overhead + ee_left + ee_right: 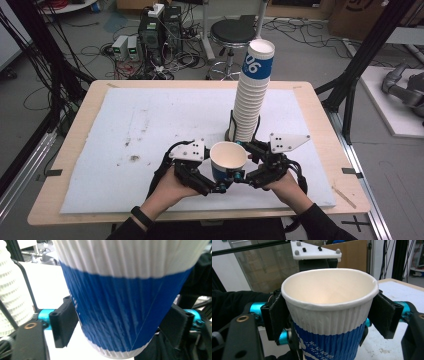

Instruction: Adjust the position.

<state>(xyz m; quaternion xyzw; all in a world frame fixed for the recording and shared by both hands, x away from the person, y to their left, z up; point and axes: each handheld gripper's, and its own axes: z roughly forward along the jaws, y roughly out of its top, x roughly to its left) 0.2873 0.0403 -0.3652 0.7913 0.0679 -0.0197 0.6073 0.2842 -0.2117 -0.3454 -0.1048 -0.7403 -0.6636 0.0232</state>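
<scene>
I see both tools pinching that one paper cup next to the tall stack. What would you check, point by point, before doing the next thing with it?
1. Right gripper fingers grip the cup just under its rim: ok.
2. Left gripper fingers press the cup's lower blue band: ok.
3. Cup upright, mouth up: ok.
4. Cup empty: ok; the right gripper view shows a bare inside.
5. Cup wall undamaged: not ok; the rim looks squeezed slightly oval.
6. Stack of cups standing steady in its holder: cannot tell; it leans a little.

Robotics lab, tangled floor cables (pixel 95 50), computer towers (pixel 160 30), black frame struts (pixel 370 45)
</scene>
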